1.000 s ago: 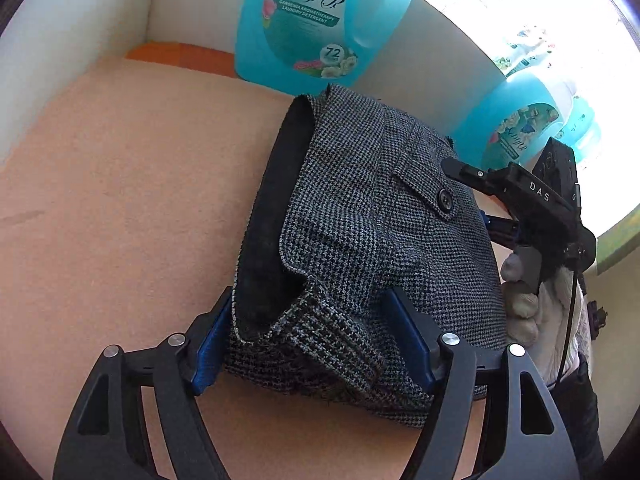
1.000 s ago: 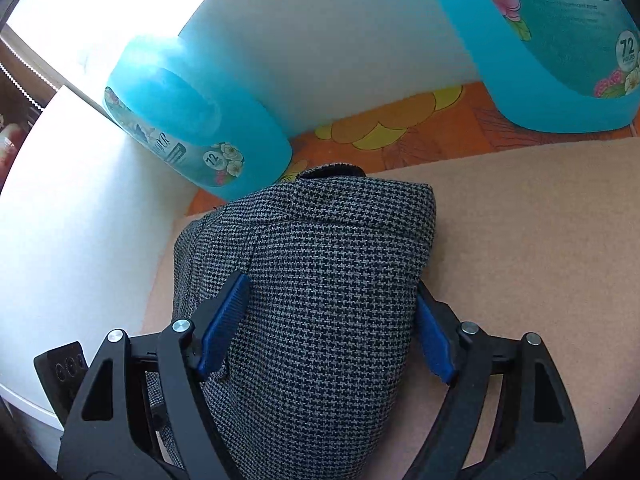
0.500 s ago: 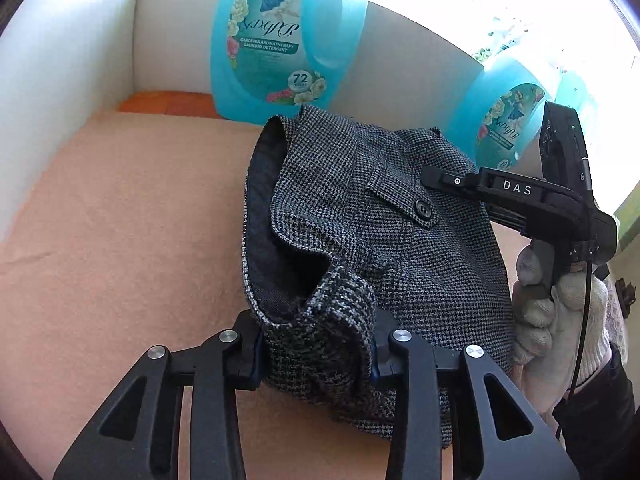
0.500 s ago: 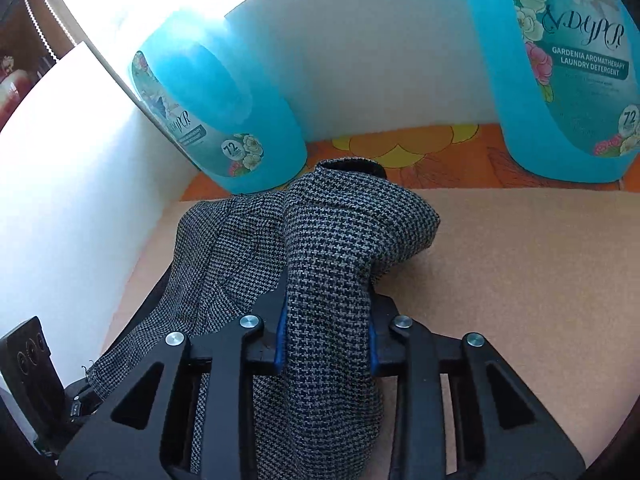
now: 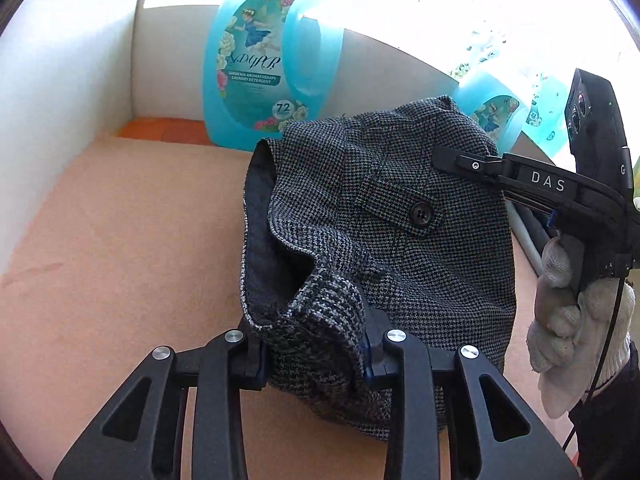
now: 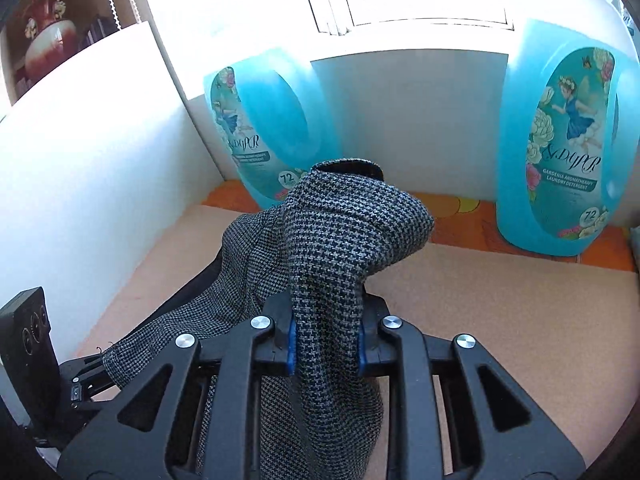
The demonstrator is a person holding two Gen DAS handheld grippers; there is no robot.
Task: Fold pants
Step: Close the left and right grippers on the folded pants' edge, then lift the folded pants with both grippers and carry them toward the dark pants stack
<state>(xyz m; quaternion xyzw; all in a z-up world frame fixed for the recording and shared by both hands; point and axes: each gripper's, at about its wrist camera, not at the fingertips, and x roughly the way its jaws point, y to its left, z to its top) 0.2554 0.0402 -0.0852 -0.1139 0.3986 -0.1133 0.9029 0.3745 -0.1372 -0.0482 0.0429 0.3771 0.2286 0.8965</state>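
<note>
Grey houndstooth pants point(image 5: 400, 240) are bunched in a folded bundle, lifted off the tan cork surface point(image 5: 120, 260). A button flap pocket point(image 5: 418, 213) faces up. My left gripper point(image 5: 314, 354) is shut on the near edge of the pants. My right gripper point(image 6: 324, 346) is shut on another fold of the pants point(image 6: 332, 248), which drapes up and over its jaws. The right gripper also shows in the left wrist view point(image 5: 532, 184), held by a gloved hand point(image 5: 572, 312) at the bundle's right side.
Two large blue detergent bottles point(image 6: 272, 128) point(image 6: 568, 140) stand at the back against white walls point(image 6: 80, 168). One of them shows in the left wrist view point(image 5: 260, 68). An orange flowered strip point(image 6: 460, 216) runs along the back edge.
Both grippers closed from open onto the pants and lifted the bundle upward; the cameras now sit higher and show more of the bottles and window.
</note>
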